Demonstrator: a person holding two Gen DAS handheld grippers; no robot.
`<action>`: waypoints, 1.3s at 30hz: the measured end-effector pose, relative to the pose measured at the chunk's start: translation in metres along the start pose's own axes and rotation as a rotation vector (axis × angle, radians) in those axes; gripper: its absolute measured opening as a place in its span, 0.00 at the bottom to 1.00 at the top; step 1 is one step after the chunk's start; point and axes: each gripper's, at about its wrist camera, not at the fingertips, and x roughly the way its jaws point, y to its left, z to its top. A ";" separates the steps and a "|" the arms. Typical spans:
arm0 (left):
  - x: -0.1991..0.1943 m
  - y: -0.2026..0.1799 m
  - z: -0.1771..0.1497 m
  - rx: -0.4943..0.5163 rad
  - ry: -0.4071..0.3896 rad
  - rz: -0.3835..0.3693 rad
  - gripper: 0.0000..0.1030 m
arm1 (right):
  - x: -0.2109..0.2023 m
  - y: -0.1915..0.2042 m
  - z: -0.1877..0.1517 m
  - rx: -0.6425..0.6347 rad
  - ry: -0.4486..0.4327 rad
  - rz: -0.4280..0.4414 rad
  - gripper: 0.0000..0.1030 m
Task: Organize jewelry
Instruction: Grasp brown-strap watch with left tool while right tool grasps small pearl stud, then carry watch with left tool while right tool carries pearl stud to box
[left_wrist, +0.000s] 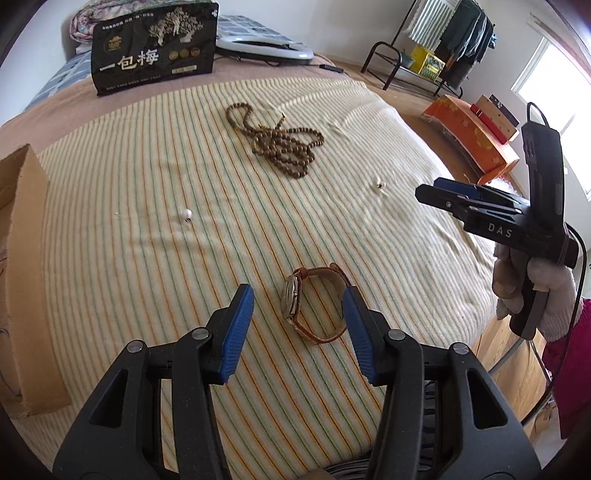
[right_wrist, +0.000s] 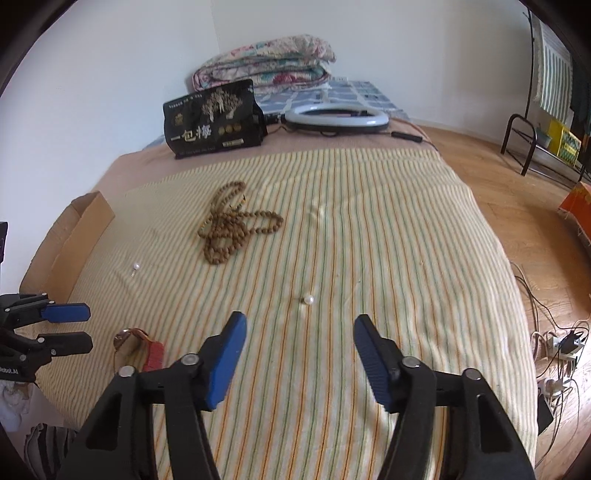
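Observation:
A brown-strap wristwatch (left_wrist: 314, 302) lies on the striped bedspread (left_wrist: 147, 258), just ahead of my open left gripper (left_wrist: 299, 299). The watch also shows in the right wrist view (right_wrist: 138, 345), next to the left gripper (right_wrist: 70, 326). A brown bead necklace (left_wrist: 284, 144) lies farther back, also in the right view (right_wrist: 232, 221). Two pearl earrings lie apart: one (left_wrist: 188, 215) left, one (left_wrist: 379, 183) right. In the right view they sit at left (right_wrist: 136, 266) and centre (right_wrist: 308, 300). My right gripper (right_wrist: 299, 325) is open and empty, just short of the centre pearl; it also shows in the left wrist view (left_wrist: 443, 194).
A cardboard box (left_wrist: 22, 266) stands at the bed's left edge. A black snack bag (left_wrist: 155, 48), a ring light (right_wrist: 336, 117) and folded quilts (right_wrist: 266, 62) sit at the back. An orange box (left_wrist: 472, 136) and clothes rack (left_wrist: 443, 44) stand on the floor right.

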 end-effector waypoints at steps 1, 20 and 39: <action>0.004 -0.001 0.000 0.003 0.010 0.000 0.50 | 0.005 -0.001 0.000 -0.003 0.009 0.000 0.57; 0.043 -0.001 -0.001 0.016 0.101 0.028 0.32 | 0.061 0.004 0.012 -0.049 0.078 -0.001 0.29; 0.042 0.002 0.003 0.011 0.072 0.055 0.10 | 0.057 0.006 0.014 -0.052 0.052 0.010 0.15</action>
